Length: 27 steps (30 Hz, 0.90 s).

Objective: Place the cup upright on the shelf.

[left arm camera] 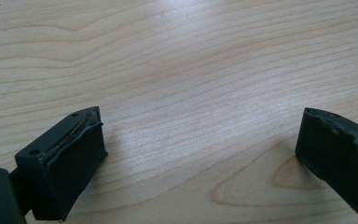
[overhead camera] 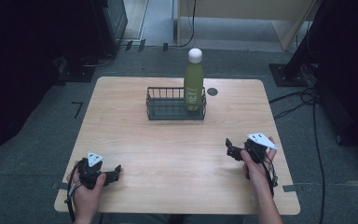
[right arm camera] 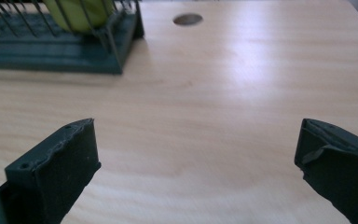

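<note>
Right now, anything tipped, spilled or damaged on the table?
Nothing spilled or tipped. The green bottle stands upright at the right end of the wire basket, cap on. One small thing: the pads on the left tongs look frayed along the edge, and the right tongs pad looks chipped too. Both are open, resting on the table.

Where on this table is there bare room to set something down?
Free: the wide wood between the wire basket and the left gripper and right gripper, plus both strips beside the basket. Crowded: the basket's right end, where the green bottle stands.

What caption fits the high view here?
Green bottle standing upright in wire basket on wooden table; left gripper and right gripper open, empty.
</note>
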Available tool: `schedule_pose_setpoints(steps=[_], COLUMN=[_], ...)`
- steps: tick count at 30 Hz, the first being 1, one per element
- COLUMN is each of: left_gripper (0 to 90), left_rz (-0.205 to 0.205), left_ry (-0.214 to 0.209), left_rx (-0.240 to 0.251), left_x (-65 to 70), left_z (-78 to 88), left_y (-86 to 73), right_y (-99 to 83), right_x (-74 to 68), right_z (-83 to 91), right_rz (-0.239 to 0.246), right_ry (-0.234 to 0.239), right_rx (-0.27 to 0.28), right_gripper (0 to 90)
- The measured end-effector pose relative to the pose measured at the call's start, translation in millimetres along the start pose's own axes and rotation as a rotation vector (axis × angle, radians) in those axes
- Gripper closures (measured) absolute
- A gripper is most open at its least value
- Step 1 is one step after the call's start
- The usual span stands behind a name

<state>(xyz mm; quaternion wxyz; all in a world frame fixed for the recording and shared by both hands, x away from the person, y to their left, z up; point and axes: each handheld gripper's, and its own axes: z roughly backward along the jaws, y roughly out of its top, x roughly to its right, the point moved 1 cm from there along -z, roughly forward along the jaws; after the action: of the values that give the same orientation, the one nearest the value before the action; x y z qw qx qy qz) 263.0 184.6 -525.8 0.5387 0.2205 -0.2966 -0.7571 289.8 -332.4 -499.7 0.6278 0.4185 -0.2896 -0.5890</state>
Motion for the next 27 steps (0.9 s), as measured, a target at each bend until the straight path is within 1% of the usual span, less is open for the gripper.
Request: schedule_pose_setpoints(steps=[6, 12, 14, 15, 16, 18, 21, 23, 25, 26, 27], left_gripper=[1.5, 1.5, 1.5, 1.5, 1.5, 1.5, 1.5, 1.5, 1.5, 1.5, 1.5], left_rz=[0.0, 0.0, 0.0, 0.0, 0.0, 0.0, 0.0, 0.0, 0.0, 0.0, 0.0], left_ry=[0.0, 0.0, 0.0, 0.0, 0.0, 0.0, 0.0, 0.0, 0.0, 0.0, 0.0], left_rx=[0.0, 0.0, 0.0, 0.0, 0.0, 0.0, 0.001, 0.0, 0.0, 0.001, 0.001], left_x=[0.0, 0.0, 0.0, 0.0, 0.0, 0.0, 0.0, 0.0, 0.1, 0.1, 0.1], left_z=[0.0, 0.0, 0.0, 0.0, 0.0, 0.0, 0.0, 0.0, 0.0, 0.0, 0.0], left_y=[0.0, 0.0, 0.0, 0.0, 0.0, 0.0, 0.0, 0.0, -0.1, -0.1, -0.1], right_y=[-22.2, -41.1, -47.5, -49.3, -50.6, -53.4, -57.0, -59.4, -61.5, -62.5, -62.9], right_x=[22.4, 39.3, 45.7, 48.3, 51.5, 57.3, 63.3, 67.4, 71.8, 75.1, 76.8], right_z=[15.1, 34.3, 39.9, 41.8, 44.5, 51.3, 57.4, 60.5, 61.8, 62.2, 63.4], right_rz=[-0.033, -0.015, -0.013, -0.015, -0.028, -0.014, -0.014, -0.005, -0.014, -0.027, -0.039], right_ry=[-0.057, -0.12, -0.136, -0.138, -0.14, -0.164, -0.181, -0.192, -0.202, -0.218, -0.216], right_rx=[-0.067, -0.128, -0.138, -0.147, -0.15, -0.149, -0.17, -0.193, -0.232, -0.254, -0.256], right_gripper=[0.0, 0.0, 0.1, 0.1, 0.1, 0.1, 0.0, 0.0, 0.0, 0.0, 0.0])
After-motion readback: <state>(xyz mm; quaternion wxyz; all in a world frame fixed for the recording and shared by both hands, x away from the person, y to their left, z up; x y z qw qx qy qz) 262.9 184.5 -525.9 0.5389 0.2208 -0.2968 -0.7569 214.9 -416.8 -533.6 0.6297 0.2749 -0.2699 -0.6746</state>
